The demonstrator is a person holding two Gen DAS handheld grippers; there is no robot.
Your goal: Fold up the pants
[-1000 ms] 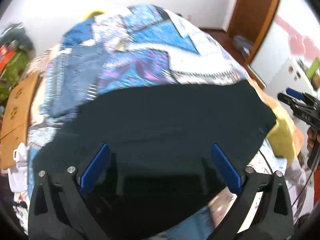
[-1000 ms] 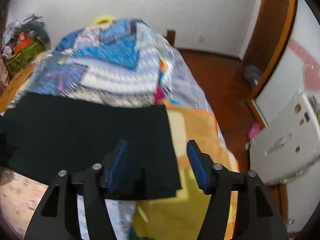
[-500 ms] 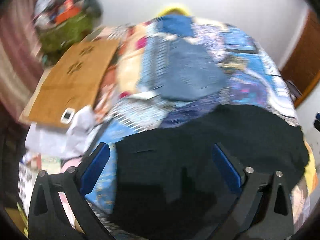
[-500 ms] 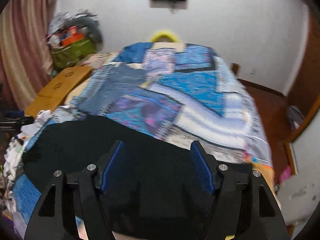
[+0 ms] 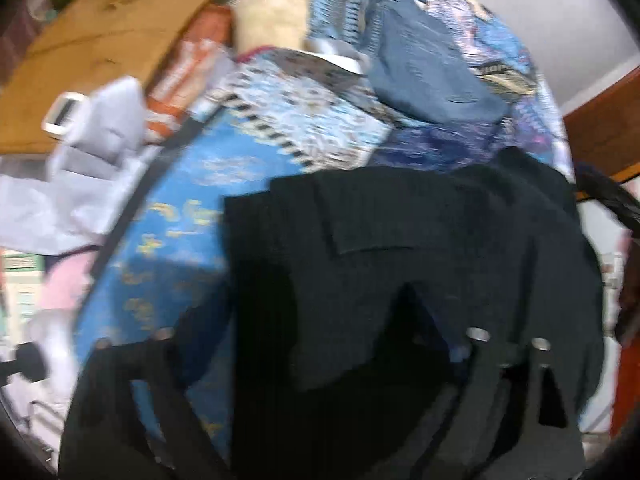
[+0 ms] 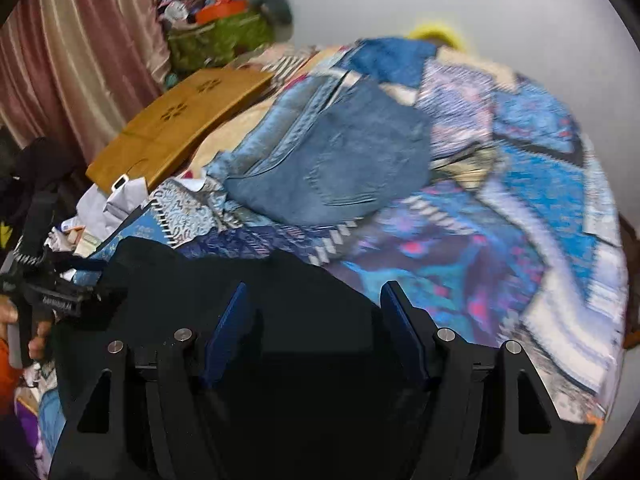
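The black pants (image 6: 224, 280) lie on the quilt (image 6: 540, 184), ready for folding. The right gripper (image 6: 316, 328) hangs spread above them. The left gripper (image 5: 320, 344) is blurred, its state unclear.

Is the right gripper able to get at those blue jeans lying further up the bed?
Probably yes. The right gripper stands open over the black pants, and the blue jeans lie on the patterned bedspread beyond them, with nothing on top or between. It must reach forward.

Home bedroom: quilted bed (image 6: 520, 184), curtain (image 6: 80, 52).
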